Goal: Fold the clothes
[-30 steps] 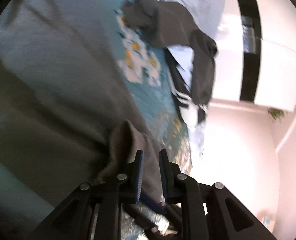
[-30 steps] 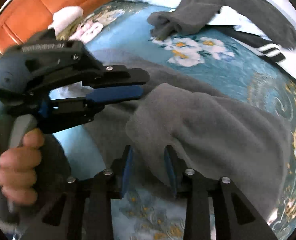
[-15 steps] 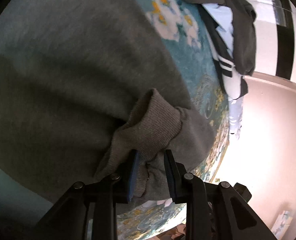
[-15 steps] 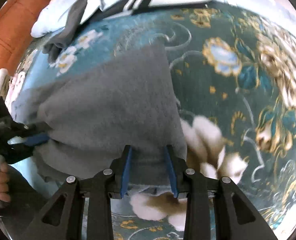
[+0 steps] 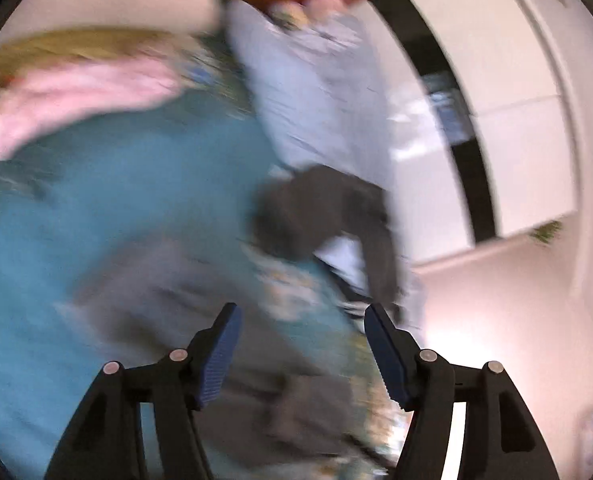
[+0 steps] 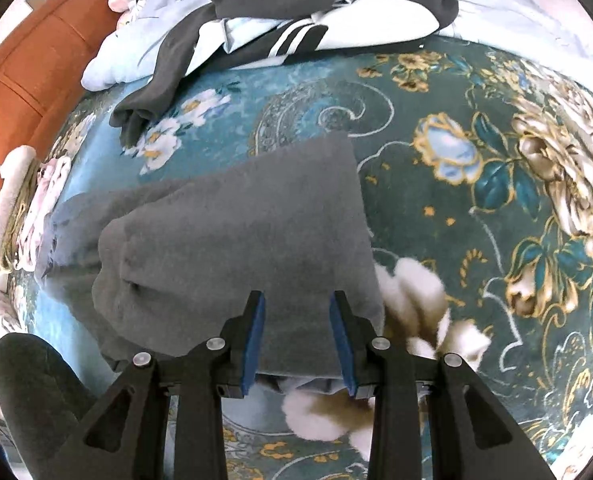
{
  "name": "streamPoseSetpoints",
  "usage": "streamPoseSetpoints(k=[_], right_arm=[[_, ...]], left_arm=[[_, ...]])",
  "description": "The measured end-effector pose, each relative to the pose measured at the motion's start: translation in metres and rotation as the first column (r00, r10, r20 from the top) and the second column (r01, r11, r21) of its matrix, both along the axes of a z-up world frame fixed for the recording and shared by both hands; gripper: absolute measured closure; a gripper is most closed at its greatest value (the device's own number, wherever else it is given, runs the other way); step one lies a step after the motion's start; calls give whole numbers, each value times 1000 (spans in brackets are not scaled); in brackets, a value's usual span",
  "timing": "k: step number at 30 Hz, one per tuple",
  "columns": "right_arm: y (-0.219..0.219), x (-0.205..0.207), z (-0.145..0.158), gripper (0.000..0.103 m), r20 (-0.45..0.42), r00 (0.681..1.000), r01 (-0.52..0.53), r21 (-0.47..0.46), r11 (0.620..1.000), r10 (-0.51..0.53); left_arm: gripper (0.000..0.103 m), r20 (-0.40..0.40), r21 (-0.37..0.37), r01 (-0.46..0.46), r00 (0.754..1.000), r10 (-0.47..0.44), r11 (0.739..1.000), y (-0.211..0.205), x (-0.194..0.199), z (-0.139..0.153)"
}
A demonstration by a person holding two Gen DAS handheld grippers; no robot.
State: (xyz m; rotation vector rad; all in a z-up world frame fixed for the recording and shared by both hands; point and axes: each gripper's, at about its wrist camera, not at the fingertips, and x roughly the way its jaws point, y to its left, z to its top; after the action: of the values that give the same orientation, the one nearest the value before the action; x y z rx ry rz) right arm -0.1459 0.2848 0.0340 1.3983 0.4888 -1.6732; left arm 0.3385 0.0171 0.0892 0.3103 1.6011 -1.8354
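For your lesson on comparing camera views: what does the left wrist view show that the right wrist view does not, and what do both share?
Left wrist only: white cupboards with a black strip and the left claw, open and empty. Right wrist only: the gold peony pattern and the right claw, open over the grey sweater. Both share: that sweater, blurred in the left view, the teal bedspread, and the dark clothes pile.

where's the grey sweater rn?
Right wrist view: grey sweater lies lower centre-left on the floral bedspread, its near edge between the right gripper jaws, with the dark clothes pile beyond.
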Motion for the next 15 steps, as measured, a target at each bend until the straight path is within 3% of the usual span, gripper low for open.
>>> streamPoseSetpoints(k=[3, 8, 12, 15], right_arm=[[-6, 6, -4, 69, 14, 1000, -5, 6, 1000, 5], [-16, 15, 7, 69, -8, 999, -53, 21, 998, 53], [-21, 13, 21, 68, -37, 998, -44, 20, 999, 44], [-21, 12, 25, 68, -43, 999, -27, 29, 999, 28]], left_arm=[[35, 40, 72, -54, 998, 51, 996, 5, 34, -45], [35, 47, 133, -53, 998, 47, 990, 10, 45, -104], [35, 0, 158, -3, 1000, 3, 987, 6, 36, -125], [35, 20, 155, 49, 998, -52, 987, -7, 22, -133]])
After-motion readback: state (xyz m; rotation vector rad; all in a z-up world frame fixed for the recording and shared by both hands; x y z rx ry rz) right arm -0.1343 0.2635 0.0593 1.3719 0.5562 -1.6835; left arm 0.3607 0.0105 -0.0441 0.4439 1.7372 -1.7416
